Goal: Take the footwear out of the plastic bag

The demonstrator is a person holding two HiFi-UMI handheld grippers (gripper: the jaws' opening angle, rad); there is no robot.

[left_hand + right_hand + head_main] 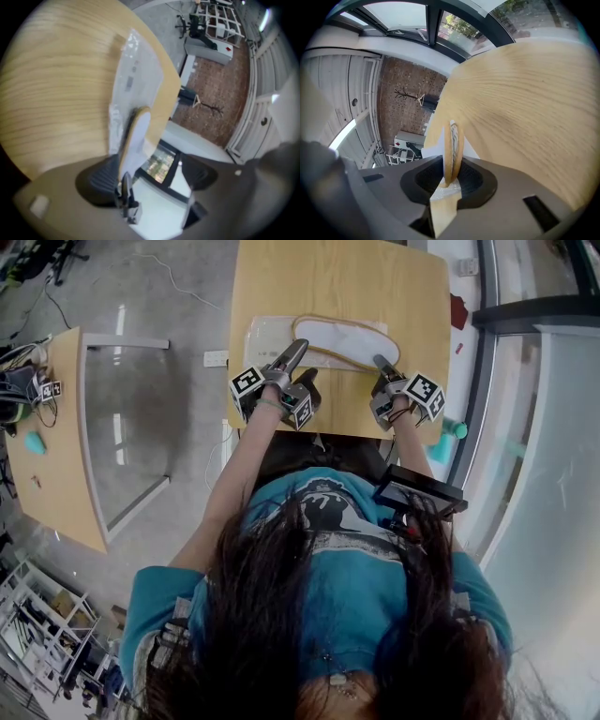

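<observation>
Hair (309, 615) and a teal shirt (347, 587) fill the bottom of the head view, and a black device (422, 491) sits at the person's right side. Just past them both tongs reach over the near edge of the table (337, 277).

Right gripper (451, 180): jaws narrow, pinched on the rim of the slipper (352, 341), with a scrap of clear film showing at the pads. Left gripper (149, 174): jaws wide apart, holding nothing; the slipper's edge lies against one pad and the bag (267, 341) spreads beyond it.

The slipper lies flat on the table. Its left part looks to be inside the bag and its right end past the opening.

The main risk, as I judge it, is that the bag is not held. A pull from the right would drag it along with the slipper instead of freeing it. If film is caught in the right pinch, the same follows. A hard tug could also slide both off the near edge.

Farther off stand a side table (56, 437) at left and a dark window frame (525, 315) at right, both well apart. Nothing on the table blocks the pull.
</observation>
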